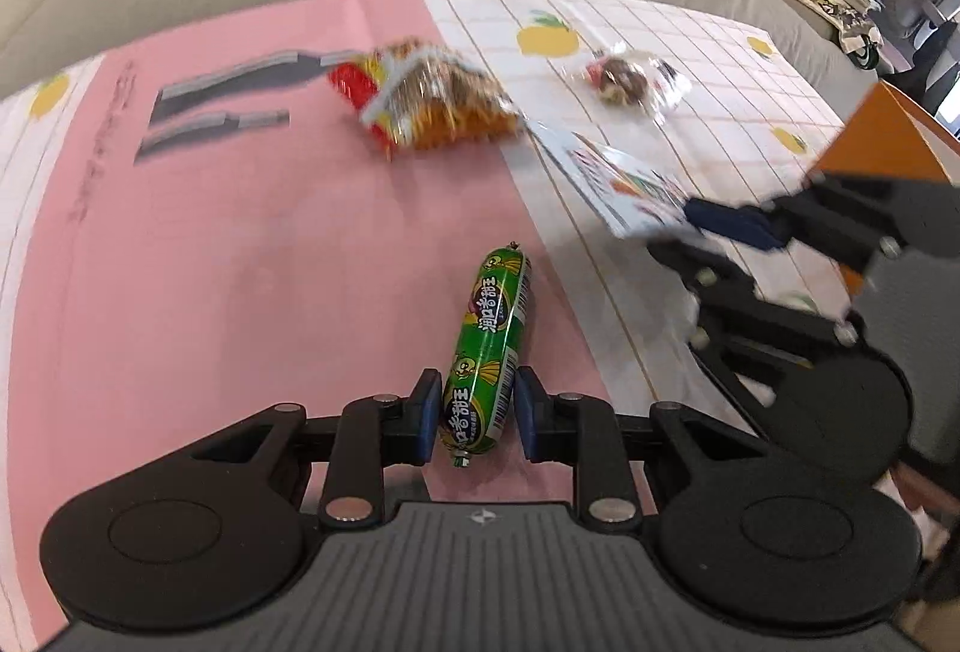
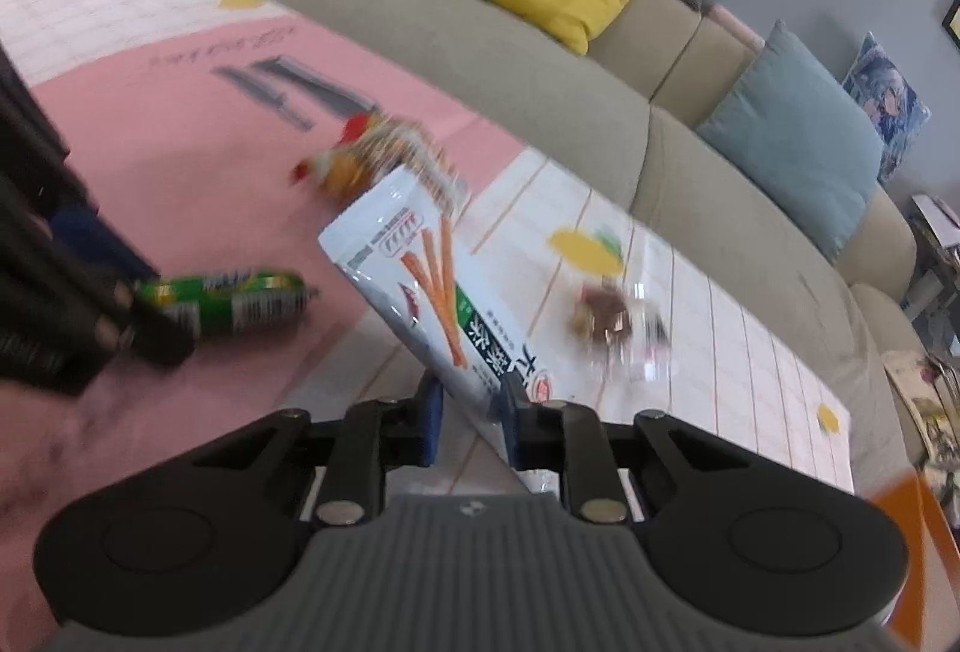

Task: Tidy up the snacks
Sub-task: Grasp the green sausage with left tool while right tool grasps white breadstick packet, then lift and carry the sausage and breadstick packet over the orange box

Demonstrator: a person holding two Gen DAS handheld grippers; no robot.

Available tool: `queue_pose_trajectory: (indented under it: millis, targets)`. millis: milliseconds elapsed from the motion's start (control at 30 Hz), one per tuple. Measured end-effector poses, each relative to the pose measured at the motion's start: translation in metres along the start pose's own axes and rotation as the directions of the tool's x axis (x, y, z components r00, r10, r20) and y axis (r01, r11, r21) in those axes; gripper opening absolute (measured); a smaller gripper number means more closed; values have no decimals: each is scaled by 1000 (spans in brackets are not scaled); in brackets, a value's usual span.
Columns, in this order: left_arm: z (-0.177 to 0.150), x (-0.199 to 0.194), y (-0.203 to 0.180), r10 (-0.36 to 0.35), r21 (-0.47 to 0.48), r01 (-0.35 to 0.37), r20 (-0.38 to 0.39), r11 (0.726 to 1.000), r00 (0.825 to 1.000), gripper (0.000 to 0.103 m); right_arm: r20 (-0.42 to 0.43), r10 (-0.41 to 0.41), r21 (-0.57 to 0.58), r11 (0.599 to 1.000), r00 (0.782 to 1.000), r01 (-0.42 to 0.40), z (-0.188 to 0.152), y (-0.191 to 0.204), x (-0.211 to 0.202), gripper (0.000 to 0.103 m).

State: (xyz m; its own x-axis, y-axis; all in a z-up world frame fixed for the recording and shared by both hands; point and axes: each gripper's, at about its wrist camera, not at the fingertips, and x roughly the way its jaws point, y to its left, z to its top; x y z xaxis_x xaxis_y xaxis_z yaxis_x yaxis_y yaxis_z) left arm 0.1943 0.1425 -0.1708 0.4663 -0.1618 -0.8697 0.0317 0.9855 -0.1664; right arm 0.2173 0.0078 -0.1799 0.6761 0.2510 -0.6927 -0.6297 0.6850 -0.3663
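Note:
My left gripper (image 1: 472, 415) is shut on the near end of a green sausage stick (image 1: 489, 352), which points away over the pink part of the tablecloth; it also shows in the right wrist view (image 2: 234, 301). My right gripper (image 2: 471, 421) is shut on a white packet of snack sticks (image 2: 432, 292) and holds it tilted above the table; the packet shows in the left wrist view (image 1: 624, 184) too. A clear bag of orange snacks (image 1: 432, 102) and a small wrapped chocolate snack (image 1: 624, 81) lie farther back.
The pink and white tablecloth (image 1: 210, 262) covers a low table in front of a beige sofa (image 2: 690, 159) with yellow and blue cushions. An orange box (image 1: 882, 141) stands at the right edge behind my right gripper.

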Motion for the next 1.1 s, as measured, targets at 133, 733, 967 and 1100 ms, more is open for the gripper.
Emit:
queue_pose_trajectory:
  millis: [133,733,967,1100]
  targets:
    - [-25,-14,-13,-16,-36,15,-25,999,1000,28,-31,26,2,1000,999,-26,-21,18,-41,17]
    - [-91,-51,-43,26,-79,-31,-62,996,998,28,-113,211,174,966,971,-189,-67,47,-110,25]
    - [-91,-51,-35,80,-126,-84,-37,988,996,28,-27,341,483,828,940,-287,-76,15,-96,23]
    - [-91,-50,-33,76,-122,-80,-35,989,996,29,-19,357,472,827,934,-306,-73,14,-97,26]
